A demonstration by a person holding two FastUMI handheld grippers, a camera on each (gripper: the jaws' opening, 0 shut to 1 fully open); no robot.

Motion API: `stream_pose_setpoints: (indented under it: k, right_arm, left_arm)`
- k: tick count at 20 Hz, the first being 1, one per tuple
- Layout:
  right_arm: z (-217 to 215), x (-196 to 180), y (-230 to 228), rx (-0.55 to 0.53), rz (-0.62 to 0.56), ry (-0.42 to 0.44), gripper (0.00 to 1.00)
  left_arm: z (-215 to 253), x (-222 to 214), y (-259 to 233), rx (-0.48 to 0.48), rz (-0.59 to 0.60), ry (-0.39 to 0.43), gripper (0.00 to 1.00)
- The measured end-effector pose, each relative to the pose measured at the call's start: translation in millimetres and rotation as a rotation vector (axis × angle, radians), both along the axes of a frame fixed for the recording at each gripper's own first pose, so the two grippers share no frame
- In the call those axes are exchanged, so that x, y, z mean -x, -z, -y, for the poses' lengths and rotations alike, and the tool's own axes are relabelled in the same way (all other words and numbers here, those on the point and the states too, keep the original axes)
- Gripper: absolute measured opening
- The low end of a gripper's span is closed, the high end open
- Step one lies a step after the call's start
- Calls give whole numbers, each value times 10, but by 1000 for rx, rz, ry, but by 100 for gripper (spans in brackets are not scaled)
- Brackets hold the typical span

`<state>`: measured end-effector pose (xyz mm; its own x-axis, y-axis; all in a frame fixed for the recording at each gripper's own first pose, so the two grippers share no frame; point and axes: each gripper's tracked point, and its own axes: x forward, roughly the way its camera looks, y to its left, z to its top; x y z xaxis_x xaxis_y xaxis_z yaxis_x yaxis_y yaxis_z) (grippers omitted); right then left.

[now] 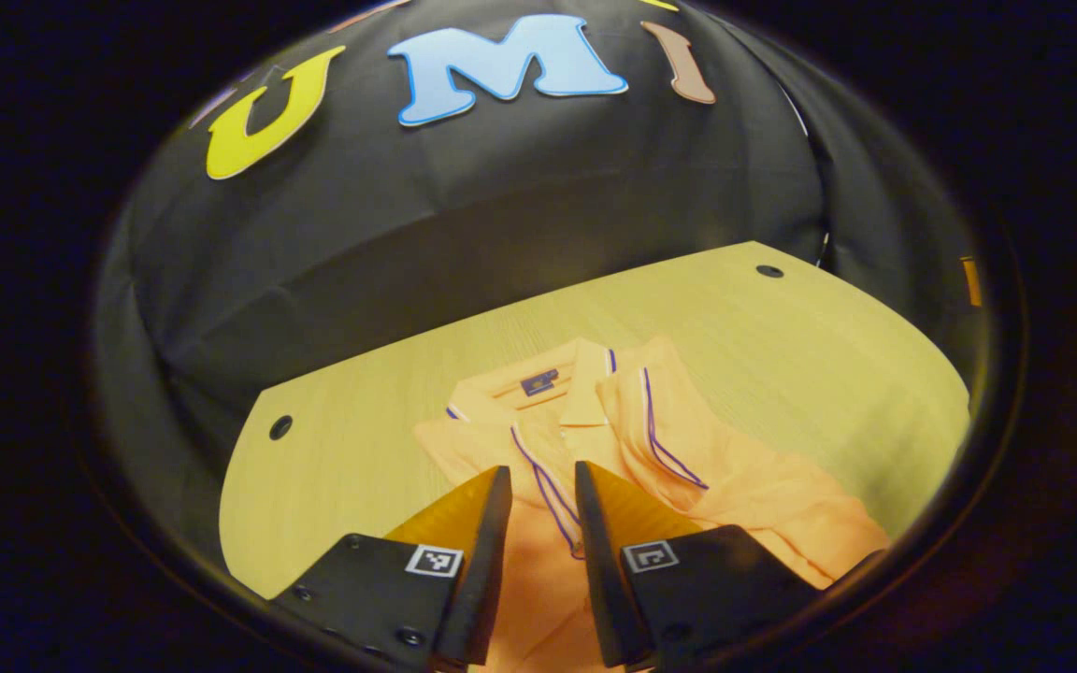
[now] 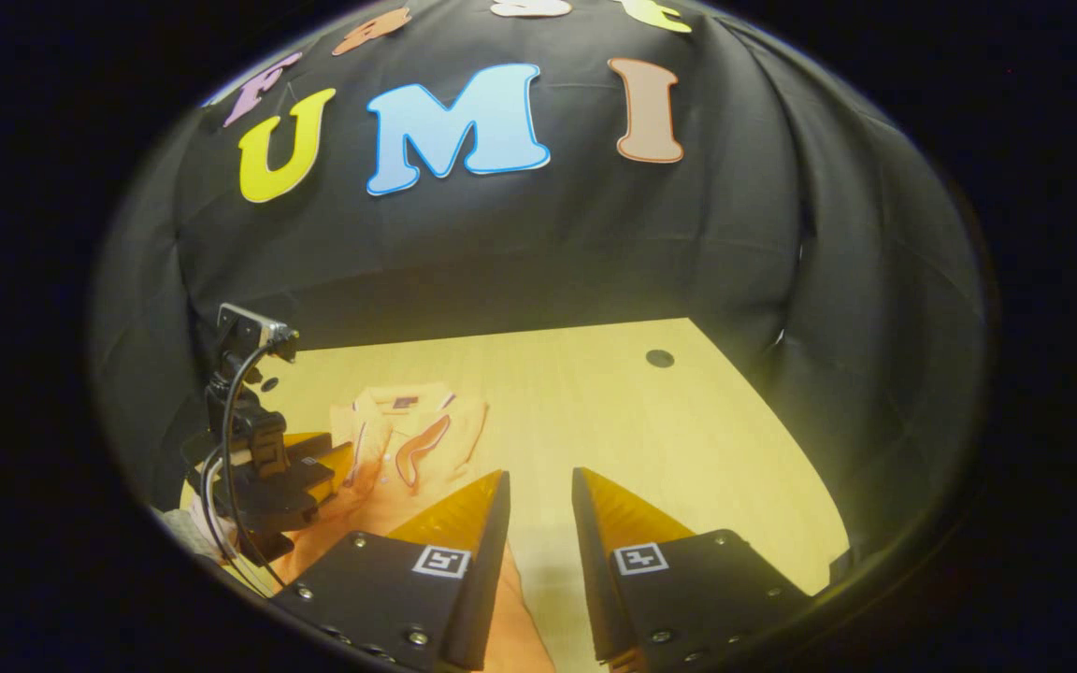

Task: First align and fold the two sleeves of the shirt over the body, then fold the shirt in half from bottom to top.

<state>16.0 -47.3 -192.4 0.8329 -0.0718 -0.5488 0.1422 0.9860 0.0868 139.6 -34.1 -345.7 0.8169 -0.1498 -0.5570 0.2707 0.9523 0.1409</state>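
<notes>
An orange polo shirt point(image 1: 753, 495) lies flat on the wooden table point(image 1: 782, 327), collar point(image 1: 562, 374) pointing at the far wall. Both sleeves, edged with a purple-and-white trim, lie folded in over the body. My left gripper point(image 1: 543, 477) hovers above the shirt's chest, open by a narrow gap with nothing between its fingers. In the right gripper view the shirt point(image 2: 398, 439) sits to the left, and the left gripper point(image 2: 328, 458) hangs over its left part. My right gripper point(image 2: 540, 481) is open over the shirt's right edge and bare table point(image 2: 641, 439), holding nothing.
Black cloth closes off the back and sides of the booth. Small dark holes mark the tabletop near its far corners point(image 1: 768, 271) point(image 1: 280, 427) point(image 2: 659, 358). A camera with cables point(image 2: 253, 332) rides on top of the left gripper.
</notes>
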Motion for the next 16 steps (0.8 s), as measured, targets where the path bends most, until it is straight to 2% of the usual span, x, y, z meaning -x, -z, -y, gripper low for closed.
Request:
stream_pose_setpoints:
  k: [2,3,5,6,7,10,11,13,16]
  right_arm:
    - [-39,-5,23,-5,1,-24,39]
    - [-70,-5,30,-8,1,-38,39]
    - [-218,-11,65,-17,-2,-66,39]
    - [-261,9,93,-21,-4,-81,40]
    - [-303,21,122,-24,-8,-97,39]
    - [-450,128,249,-26,-33,-152,39]
    - [-497,182,299,-26,-45,-171,40]
    - [-598,293,423,-29,-74,-206,42]
    - [-713,515,635,-39,-125,-245,42]
  left_arm:
    - [-52,88,-60,15,2,-14,69]
    - [-75,141,-116,27,6,-24,74]
    - [-199,264,-236,40,22,-66,94]
    - [-266,330,-292,49,28,-87,97]
    - [-308,426,-341,67,27,-102,100]
    - [-506,714,-408,70,28,-141,98]
    - [-553,834,-404,63,21,-146,100]
    - [-620,1076,-373,59,5,-151,98]
    - [-651,1481,-252,59,-39,-147,100]
